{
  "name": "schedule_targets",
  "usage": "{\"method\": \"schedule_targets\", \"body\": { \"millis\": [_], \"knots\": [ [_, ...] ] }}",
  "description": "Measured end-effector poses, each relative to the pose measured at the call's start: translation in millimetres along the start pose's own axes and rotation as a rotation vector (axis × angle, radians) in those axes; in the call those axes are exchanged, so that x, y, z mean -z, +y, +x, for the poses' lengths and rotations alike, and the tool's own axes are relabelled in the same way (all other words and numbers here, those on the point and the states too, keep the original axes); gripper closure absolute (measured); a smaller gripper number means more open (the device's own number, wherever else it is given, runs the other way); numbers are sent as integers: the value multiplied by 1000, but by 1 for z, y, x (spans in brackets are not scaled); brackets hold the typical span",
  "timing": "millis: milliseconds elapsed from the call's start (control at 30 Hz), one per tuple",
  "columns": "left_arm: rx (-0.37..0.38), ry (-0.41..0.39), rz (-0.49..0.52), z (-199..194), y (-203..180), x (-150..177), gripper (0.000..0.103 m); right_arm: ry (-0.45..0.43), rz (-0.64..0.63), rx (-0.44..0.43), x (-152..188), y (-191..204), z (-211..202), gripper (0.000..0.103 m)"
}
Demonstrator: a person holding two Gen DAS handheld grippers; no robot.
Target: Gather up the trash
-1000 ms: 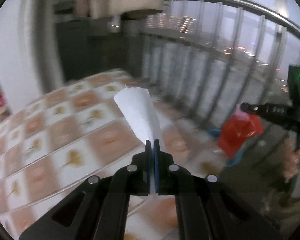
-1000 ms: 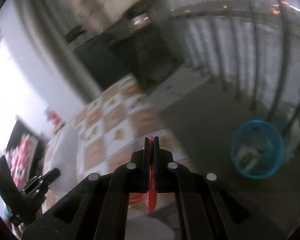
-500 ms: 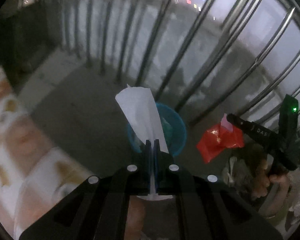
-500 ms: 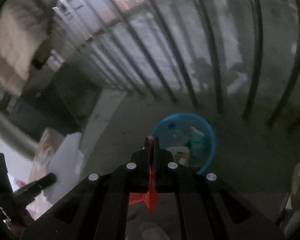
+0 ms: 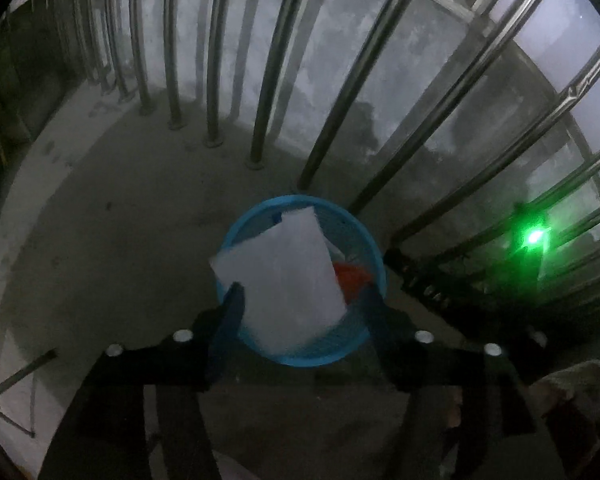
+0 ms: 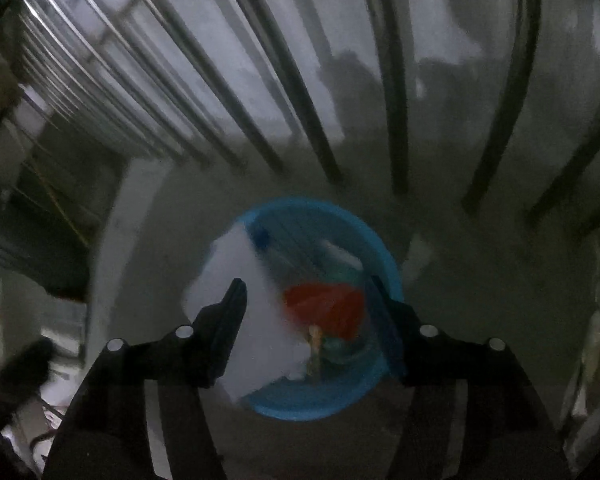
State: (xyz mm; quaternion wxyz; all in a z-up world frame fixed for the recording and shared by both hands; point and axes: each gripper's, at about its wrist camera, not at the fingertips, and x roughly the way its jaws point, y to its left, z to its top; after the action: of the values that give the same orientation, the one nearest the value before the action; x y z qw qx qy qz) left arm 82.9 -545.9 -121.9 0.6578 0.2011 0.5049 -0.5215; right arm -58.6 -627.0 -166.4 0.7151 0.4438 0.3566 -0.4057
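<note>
A round blue trash basket [image 5: 300,200] stands on the concrete floor beside the railing. My left gripper [image 5: 302,294] hangs over it, jaws opening, with a white sheet of paper [image 5: 288,272] loose between them and dropping into the basket. My right gripper [image 6: 306,292] is also above the basket [image 6: 312,202], jaws opening, and a red wrapper [image 6: 324,308] falls free between them. The red wrapper [image 5: 350,274] shows beside the paper in the left wrist view. The paper [image 6: 228,264] hangs over the basket's left rim in the right wrist view.
Steel railing bars [image 5: 276,80] rise close behind the basket. A pale raised ledge [image 5: 28,184] runs along the left of the grey floor [image 5: 120,240]. Older trash [image 6: 340,256] lies in the basket. The right gripper's body with a green light [image 5: 536,236] sits close on the right.
Both grippers swung away from the tiled surface and down over the blue basket. Each was shut on its trash before; now both jaws stand apart and the paper and red wrapper are released.
</note>
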Motion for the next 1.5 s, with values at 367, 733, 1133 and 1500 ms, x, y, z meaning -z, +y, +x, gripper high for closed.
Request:
{"method": "schedule_targets", "body": {
  "millis": [367,733,1133,1500],
  "knots": [
    [20,-176,7,-109,13,31,29,-82,-61,-64,24,4,-79,34],
    [-184,-550,-153,-301,55,180,6,-274,-441,-237,84,113,-200,8],
    [-611,-611,-616,-370,89,347,6,-375,-705,-405,179,181,-273,8],
    [-910,-539,-688,-379,91,402,6,-311,-926,-291,255,217,-289,8]
  ]
}}
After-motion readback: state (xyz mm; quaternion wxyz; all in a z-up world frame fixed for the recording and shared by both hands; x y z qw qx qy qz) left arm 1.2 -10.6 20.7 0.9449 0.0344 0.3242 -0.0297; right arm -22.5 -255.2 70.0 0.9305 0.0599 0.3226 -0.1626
